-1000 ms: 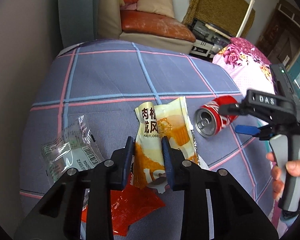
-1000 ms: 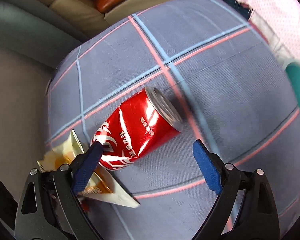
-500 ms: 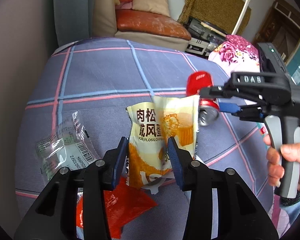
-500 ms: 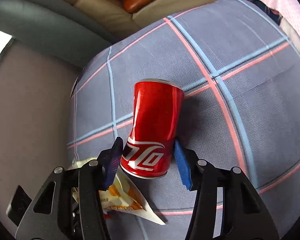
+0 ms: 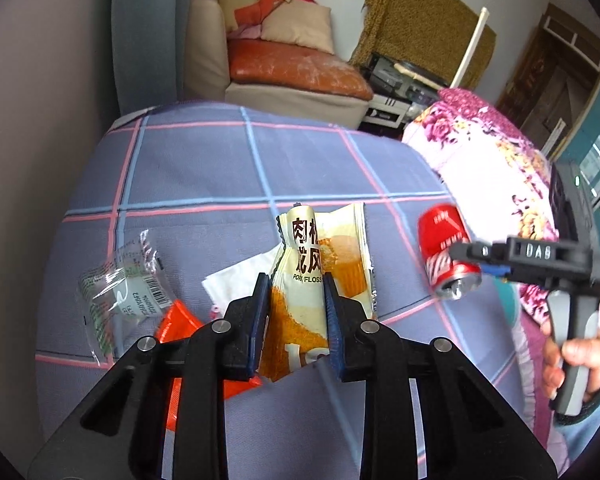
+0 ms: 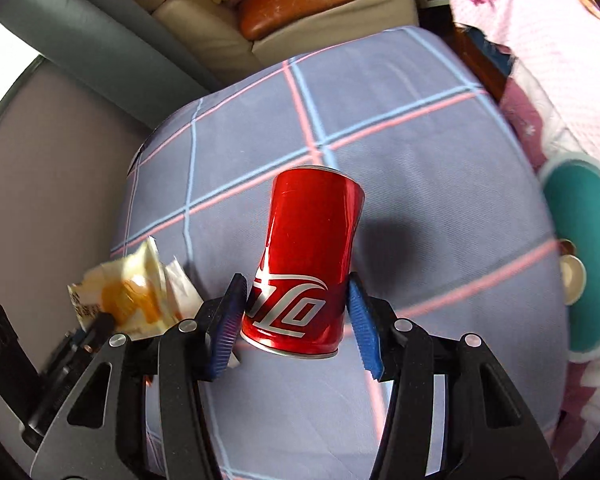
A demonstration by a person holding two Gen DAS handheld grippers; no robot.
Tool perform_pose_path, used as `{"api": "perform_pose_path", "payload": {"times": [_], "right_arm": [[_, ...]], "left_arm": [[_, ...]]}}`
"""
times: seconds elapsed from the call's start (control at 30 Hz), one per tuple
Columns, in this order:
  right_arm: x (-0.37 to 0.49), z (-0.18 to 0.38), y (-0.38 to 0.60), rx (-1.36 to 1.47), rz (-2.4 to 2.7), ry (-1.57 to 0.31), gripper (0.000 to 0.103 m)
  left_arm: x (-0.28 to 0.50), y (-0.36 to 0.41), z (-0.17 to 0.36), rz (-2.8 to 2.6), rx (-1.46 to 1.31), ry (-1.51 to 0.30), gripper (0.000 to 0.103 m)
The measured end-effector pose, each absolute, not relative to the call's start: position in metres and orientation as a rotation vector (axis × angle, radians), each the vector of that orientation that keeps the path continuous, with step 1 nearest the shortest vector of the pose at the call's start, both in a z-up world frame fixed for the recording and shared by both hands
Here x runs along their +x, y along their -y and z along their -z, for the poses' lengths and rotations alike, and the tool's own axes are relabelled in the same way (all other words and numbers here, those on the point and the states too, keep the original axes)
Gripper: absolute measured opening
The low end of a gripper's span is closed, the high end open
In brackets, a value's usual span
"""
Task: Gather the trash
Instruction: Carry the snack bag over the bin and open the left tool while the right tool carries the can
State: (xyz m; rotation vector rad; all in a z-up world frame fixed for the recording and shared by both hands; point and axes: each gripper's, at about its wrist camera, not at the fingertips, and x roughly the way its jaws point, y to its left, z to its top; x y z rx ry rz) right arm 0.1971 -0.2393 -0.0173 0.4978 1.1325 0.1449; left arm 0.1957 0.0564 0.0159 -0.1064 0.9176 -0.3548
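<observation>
While our left claw, which just squeezed tighter, pinches the yellow snack wrapper at frame center, our right claw clamps the red can above the plaid bed. Clear wrapper and orange wrapper sit lower left.

Support surface: bed under a grey-blue checked sheet with pink and blue lines. Lying directly on the sheet: clear plastic wrapper; just right of the wrapper, an orange-red packet; beyond that packet, farther right of the wrapper, a white paper napkin.
</observation>
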Motion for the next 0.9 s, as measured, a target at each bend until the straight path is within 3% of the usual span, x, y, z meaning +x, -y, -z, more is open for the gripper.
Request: {"api": "perform_pose_path", "payload": {"times": [0.9], "right_arm": [[0.085,0.008,0.405,0.635,-0.068,-0.964,0.048]], "left_arm": [[0.146,0.139,-0.024,0.535,0.112,-0.973,0.027]]}}
